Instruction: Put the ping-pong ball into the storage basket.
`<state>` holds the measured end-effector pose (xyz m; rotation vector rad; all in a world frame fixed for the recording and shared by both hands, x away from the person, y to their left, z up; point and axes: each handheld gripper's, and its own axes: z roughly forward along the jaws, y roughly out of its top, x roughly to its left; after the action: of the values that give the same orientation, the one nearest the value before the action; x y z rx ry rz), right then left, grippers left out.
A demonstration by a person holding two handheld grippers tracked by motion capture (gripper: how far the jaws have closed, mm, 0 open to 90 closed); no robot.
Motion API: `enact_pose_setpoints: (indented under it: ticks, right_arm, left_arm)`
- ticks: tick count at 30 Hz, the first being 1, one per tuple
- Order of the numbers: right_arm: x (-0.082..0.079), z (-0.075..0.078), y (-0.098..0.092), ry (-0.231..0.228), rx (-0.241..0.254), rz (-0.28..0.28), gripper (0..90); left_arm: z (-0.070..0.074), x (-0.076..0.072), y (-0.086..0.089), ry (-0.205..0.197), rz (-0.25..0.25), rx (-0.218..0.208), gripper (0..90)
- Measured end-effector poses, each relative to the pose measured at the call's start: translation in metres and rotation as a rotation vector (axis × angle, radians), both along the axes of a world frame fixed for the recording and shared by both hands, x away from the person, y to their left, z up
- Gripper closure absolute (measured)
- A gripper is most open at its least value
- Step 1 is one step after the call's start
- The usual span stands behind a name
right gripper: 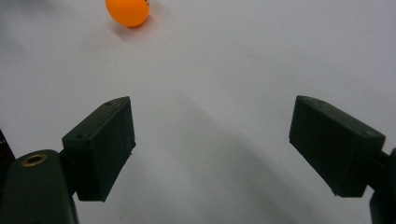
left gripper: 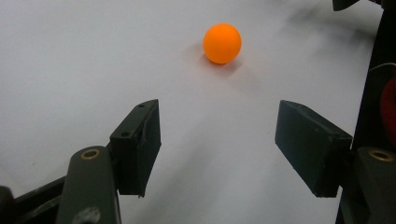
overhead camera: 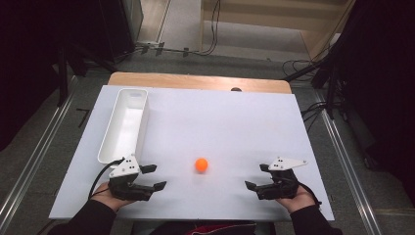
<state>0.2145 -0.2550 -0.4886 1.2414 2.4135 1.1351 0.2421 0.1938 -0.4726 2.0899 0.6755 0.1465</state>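
Note:
An orange ball rests on the white table top, between my two grippers. My left gripper lies near the front left, open, with nothing between its jaws; the ball sits ahead of them, a little to the right. At the front right my right gripper is also open and holds nothing. From the right gripper view the ball lies far ahead at the upper left. A long white tray stands at the left of the table, just beyond the left gripper.
The white top lies on a wooden table whose far edge shows behind it. Cables run over the floor to the right and behind. Metal rails flank the table on both sides.

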Motion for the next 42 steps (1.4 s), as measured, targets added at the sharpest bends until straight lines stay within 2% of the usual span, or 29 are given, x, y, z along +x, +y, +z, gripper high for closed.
enact_pose_setpoints:
  ticks: [13,18,22,23,26,29,32,33,42]
  right_arm:
    - [-0.0003,-0.0001,-0.0006,0.002,-0.002,-0.005,12.9]
    - [-0.0004,-0.0001,-0.0005,0.002,-0.003,-0.006,12.9]
    - [-0.0001,0.0,-0.0005,0.003,-0.004,0.0,12.9]
    - [-0.0003,0.0001,-0.0004,0.005,-0.003,-0.002,12.9]
    - [-0.0003,0.0001,-0.0002,0.006,-0.002,-0.002,12.9]
    - [-0.0005,0.0001,-0.0001,0.006,-0.001,-0.003,12.9]
    - [-0.0003,0.0001,-0.0002,0.002,-0.002,-0.001,12.9]
    - [-0.0004,0.0003,-0.0004,0.0,-0.004,-0.005,12.9]
    - [-0.0004,0.0002,-0.0005,0.0,-0.004,-0.004,12.9]
  left_arm:
    - [-0.0005,0.0004,-0.0008,0.002,0.005,0.007,31.1]
    - [-0.0006,0.0004,-0.002,0.005,0.003,0.005,28.2]
    - [-0.0007,-0.0002,-0.0026,-0.001,-0.001,0.019,28.1]
    - [-0.0011,0.0,-0.0032,0.003,0.001,0.022,24.4]
    - [-0.0009,0.0001,-0.0034,0.002,-0.005,0.024,21.4]
    - [-0.0012,0.0,-0.005,0.004,-0.012,0.027,21.1]
    - [-0.0004,0.0008,-0.0058,0.024,-0.017,0.033,21.1]
    - [0.0005,0.0018,-0.0058,0.049,-0.012,0.041,21.0]
    - [-0.0003,0.002,-0.0069,0.039,-0.013,0.063,18.6]
